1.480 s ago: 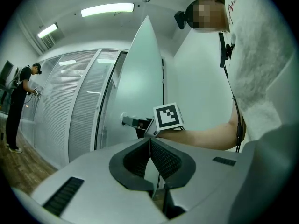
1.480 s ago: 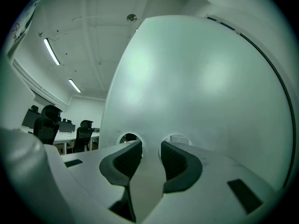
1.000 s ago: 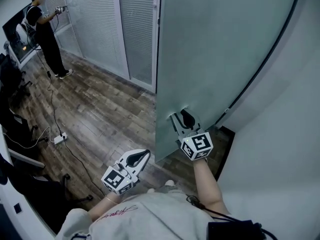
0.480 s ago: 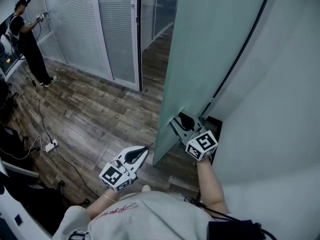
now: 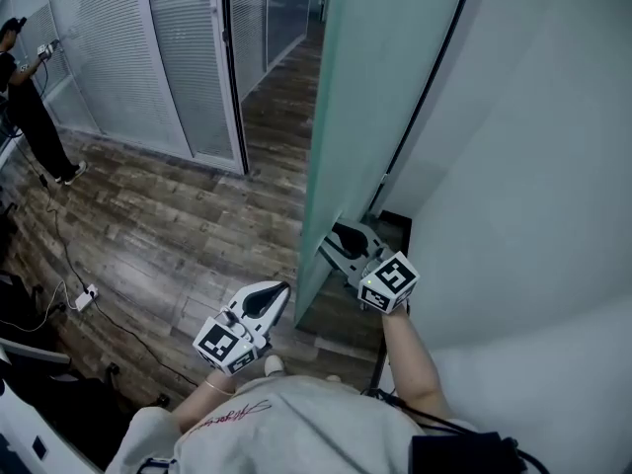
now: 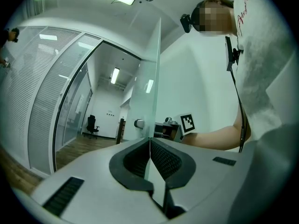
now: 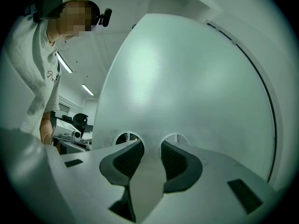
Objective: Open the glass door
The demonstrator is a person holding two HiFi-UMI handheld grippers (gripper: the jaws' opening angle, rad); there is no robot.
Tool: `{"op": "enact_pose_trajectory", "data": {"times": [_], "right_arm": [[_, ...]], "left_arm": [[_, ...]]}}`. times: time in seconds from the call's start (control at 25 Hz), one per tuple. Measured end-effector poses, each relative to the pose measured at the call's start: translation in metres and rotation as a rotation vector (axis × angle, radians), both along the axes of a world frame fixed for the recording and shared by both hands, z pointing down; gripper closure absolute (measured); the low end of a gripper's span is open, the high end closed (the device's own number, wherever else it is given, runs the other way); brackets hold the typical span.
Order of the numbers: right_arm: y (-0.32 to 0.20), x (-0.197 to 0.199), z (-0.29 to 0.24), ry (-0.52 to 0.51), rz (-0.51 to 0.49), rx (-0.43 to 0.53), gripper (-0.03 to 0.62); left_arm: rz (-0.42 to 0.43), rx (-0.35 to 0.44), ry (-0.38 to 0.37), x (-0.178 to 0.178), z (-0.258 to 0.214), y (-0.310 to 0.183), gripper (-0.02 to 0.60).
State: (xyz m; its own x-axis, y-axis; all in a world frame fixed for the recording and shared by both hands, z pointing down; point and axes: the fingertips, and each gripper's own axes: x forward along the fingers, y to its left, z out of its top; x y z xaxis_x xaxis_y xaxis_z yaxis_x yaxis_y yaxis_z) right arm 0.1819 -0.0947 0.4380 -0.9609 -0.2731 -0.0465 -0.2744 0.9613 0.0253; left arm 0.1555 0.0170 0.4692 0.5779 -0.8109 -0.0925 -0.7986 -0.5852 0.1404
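Right gripper view, nearest thing first: what have the tongs got?

The right gripper (image 7: 152,155) has one jaw pushed through each of the two round holes (image 7: 127,138) in the glass door (image 7: 187,78). The pads pinch the strip of glass between the holes, so the jaws stand fairly wide and loaded.

And the other one?

The left gripper (image 6: 150,148) has its jaws together on nothing. In the head view it hangs on the near side of the door, just beside the free edge but apart from it.

Where does the door stand?

Ajar, I'd say. Its free edge is off the white wall (image 5: 533,166), and left of the door the wood floor (image 5: 178,225) runs on into a corridor beyond it.

How will it handle?

My guess is a full frosted pane, so it will be heavy, stiff, and slow to start and to stop. It is smooth too, and the flat face gives the pads nothing to hold. The strip between the holes looks like the one real hold. It sits by the free edge, far from the hinge side, so leverage is good. Pull level and steady, because twisting against the hole rims is where the glass could chip.

Anything further off?

Beyond the door there is a partition with blinds (image 5: 109,57), and at its far end a person (image 5: 25,117) stands beside it.
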Motion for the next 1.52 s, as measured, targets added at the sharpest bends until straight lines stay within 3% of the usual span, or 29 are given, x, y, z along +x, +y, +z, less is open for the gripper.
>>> {"op": "enact_pose_trajectory", "data": {"times": [0.28,0.56,0.88,1.12,1.52], "right_arm": [[0.015,0.039,0.002,-0.007,-0.055,0.006,0.461],[0.021,0.081,-0.006,-0.020,-0.093,0.006,0.461],[0.030,0.130,-0.001,-0.053,-0.122,0.000,0.461],[0.035,0.162,0.003,-0.068,-0.116,0.007,0.461],[0.042,0.202,0.004,-0.096,-0.122,-0.007,0.461]], "left_arm": [[0.083,-0.047,0.002,0.038,0.018,0.013,0.563],[0.151,-0.041,0.013,0.077,0.001,0.003,0.563],[0.249,-0.057,0.009,0.119,0.015,0.007,0.563],[0.280,-0.055,0.006,0.135,0.020,0.009,0.563],[0.264,-0.063,0.008,0.133,0.023,0.009,0.563]]}}
